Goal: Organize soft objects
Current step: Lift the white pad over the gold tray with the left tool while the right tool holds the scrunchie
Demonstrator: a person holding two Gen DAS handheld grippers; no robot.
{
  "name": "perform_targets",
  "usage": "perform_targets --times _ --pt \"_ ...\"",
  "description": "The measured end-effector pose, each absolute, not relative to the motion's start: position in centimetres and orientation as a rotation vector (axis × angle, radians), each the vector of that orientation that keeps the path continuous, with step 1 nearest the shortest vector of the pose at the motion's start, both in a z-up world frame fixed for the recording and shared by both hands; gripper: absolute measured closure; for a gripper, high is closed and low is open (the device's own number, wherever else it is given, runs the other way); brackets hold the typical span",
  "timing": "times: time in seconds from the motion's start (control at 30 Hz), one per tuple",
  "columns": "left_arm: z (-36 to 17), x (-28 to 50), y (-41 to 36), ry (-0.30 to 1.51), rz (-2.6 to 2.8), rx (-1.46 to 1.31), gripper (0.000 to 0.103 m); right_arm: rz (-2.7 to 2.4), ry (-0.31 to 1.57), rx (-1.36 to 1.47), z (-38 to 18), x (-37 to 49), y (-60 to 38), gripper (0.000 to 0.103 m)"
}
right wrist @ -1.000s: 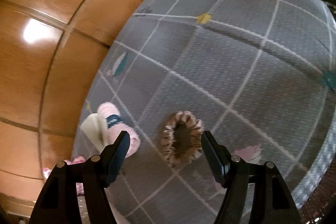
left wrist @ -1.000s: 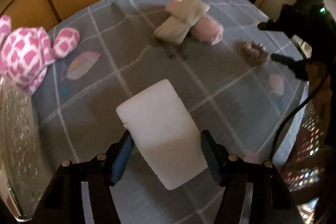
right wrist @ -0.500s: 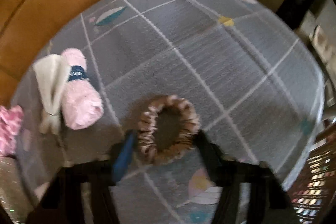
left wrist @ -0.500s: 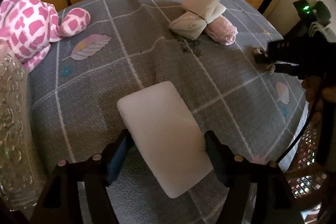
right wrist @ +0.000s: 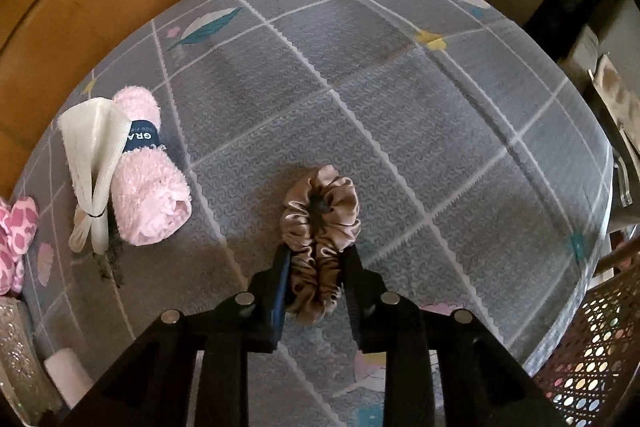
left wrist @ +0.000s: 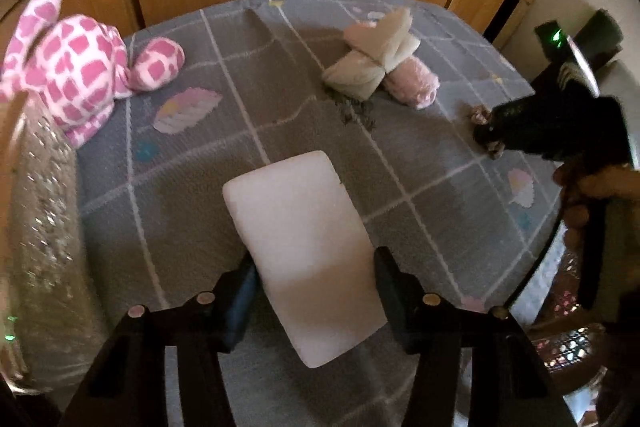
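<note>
Tablecloth (right wrist: 400,75) unchanged — right gripper (right wrist: 316,259) (closing) now squeezes scrunchie (right wrist: 320,227).

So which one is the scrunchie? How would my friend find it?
Look at the grey checked cloth on the table. Right of the rolled pink towel lies a shiny brown ring, the scrunchie, pinched in the right claw. Only it is ruffled and has a hole.

Both grippers are matte black: the left gripper (left wrist: 314,273) and right gripper (right wrist: 316,269) carry blue-edged finger pads and round silver screws along angular arms. A green light glows upper right.
</note>
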State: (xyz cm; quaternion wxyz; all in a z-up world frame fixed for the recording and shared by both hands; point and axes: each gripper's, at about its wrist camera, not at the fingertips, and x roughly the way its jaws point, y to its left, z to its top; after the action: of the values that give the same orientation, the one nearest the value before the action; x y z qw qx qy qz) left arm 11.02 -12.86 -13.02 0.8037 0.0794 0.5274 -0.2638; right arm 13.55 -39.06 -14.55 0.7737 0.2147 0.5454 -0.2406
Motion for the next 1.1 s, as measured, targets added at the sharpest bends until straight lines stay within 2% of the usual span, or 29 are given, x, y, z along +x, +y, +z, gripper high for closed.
perform_targets --times 0.37,0.63,1.1 --pt "-7.6 14.4 -11.5 1.04 -0.537 0.15 0.047 -0.506 1.167 0.465 -14.2 13.1 -38.7 0.08" --pt "-3.1 19.7 -10.0 0.973 -0.456 0.112 0.047 -0.472 1.159 0.468 -14.3 13.0 -39.1 0.08" --pt "1.7 27.2 5.5 0.908 -0.117 -0.085 0.047 -0.452 1.166 0.435 -14.1 13.1 -39.1 0.08"
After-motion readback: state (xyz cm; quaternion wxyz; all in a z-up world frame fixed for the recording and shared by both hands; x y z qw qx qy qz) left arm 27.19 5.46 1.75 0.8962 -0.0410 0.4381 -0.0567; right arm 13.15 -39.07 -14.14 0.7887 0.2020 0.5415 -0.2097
